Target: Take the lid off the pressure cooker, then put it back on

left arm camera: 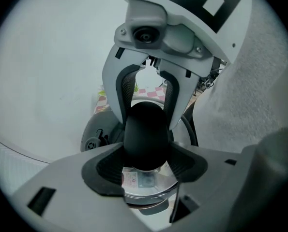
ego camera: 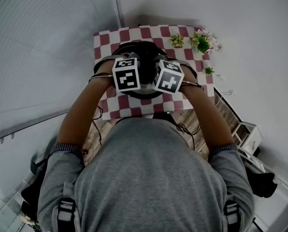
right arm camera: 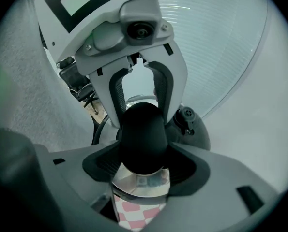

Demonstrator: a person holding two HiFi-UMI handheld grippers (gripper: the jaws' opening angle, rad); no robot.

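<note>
Your forearms [ego camera: 83,112] reach forward and meet, both tools pointing steeply down. Your left hand-held gripper [left arm camera: 146,164] and right hand-held gripper [right arm camera: 144,166] each clamp the lid's black handle [left arm camera: 144,132] from opposite sides, jaws partly spread around it. The sticker [left arm camera: 138,179] beneath is too small to read. The pressure cooker [ego camera: 144,52] stands on the checked tabletop [ego camera: 134,108].
</note>
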